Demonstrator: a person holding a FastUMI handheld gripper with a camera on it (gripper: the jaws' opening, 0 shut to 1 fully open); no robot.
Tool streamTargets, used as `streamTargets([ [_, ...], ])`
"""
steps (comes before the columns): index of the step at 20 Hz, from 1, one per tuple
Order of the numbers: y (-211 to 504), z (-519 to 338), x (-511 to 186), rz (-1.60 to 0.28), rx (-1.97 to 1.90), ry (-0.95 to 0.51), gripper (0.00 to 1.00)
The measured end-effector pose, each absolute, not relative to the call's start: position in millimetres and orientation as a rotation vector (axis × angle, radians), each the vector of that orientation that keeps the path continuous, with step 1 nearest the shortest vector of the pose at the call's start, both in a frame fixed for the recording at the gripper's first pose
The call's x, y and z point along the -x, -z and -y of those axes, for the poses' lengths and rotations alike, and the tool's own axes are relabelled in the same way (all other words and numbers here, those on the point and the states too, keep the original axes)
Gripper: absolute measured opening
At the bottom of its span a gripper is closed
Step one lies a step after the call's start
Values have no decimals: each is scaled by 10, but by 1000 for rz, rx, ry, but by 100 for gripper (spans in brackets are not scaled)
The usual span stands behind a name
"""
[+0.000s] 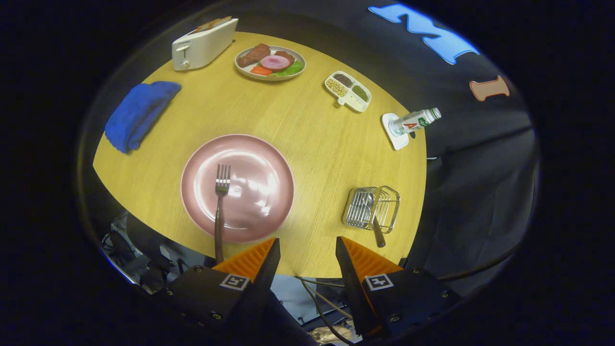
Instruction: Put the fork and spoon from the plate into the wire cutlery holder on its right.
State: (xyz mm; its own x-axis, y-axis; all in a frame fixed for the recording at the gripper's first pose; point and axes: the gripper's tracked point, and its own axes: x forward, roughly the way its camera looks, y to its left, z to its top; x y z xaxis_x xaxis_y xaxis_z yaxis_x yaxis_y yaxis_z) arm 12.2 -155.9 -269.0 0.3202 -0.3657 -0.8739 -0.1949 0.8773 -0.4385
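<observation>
A pink plate (259,163) lies on the round wooden table, just beyond my left finger. A fork (220,202) rests on the plate's left half, tines pointing away, its dark handle reaching over the near rim towards my left finger. To the plate's right stands the wire cutlery holder (372,207), with a dark-handled utensil (378,234) sticking out of it towards me; its head is hidden among the wires. My gripper (307,250) hovers high above the table's near edge, open, with nothing between the orange fingers (254,257).
A blue cloth (139,113) lies at the far left. Beyond it stand a white toaster (202,45), a plate of food (270,62) and a white divided dish (348,90). A small bottle (414,121) stands on a white coaster at the right edge. Cables hang below the table's near edge.
</observation>
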Motion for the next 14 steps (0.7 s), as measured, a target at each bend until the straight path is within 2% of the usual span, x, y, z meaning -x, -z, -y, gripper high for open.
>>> streamTargets([
  [8,3156,954,114,-1320,538,-30,72],
  [14,3509,817,283,-1389,500,-62,72],
])
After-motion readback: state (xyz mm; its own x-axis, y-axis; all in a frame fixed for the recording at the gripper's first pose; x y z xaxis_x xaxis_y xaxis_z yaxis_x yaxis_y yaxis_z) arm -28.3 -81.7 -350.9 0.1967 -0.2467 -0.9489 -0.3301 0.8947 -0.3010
